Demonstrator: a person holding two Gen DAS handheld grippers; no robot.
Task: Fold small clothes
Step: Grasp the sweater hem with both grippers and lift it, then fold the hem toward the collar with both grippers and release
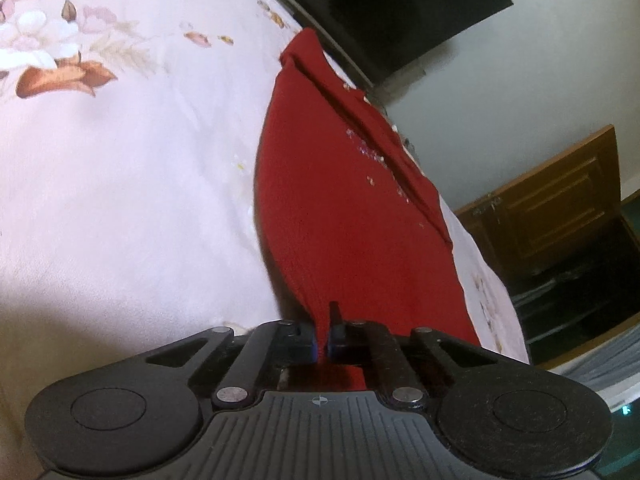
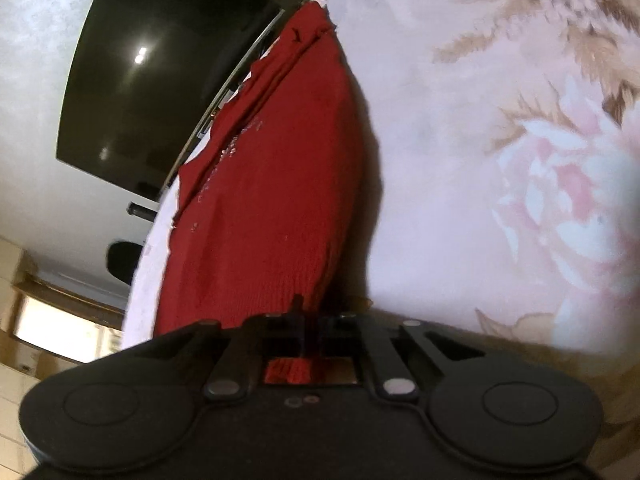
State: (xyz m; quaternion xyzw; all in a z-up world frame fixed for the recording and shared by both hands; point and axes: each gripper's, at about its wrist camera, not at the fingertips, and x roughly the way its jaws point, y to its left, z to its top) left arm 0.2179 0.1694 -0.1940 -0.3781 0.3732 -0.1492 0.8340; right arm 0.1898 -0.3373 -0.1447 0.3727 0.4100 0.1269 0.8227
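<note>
Both the left gripper (image 1: pixel 323 334) and the right gripper (image 2: pixel 310 322) are clamped on the near edge of the red garment (image 1: pixel 340 208), which stretches ahead across the floral bedsheet (image 1: pixel 140 168), apparently only partly folded.

Floral bedsheet (image 1: pixel 120 200), pale pink, brown leaf print, lies under and ahead of both tools. Dark wall-mounted screen (image 2: pixel 160 80) beyond the bed edge. Wooden cabinet (image 1: pixel 560 216) far right of the left tool.
</note>
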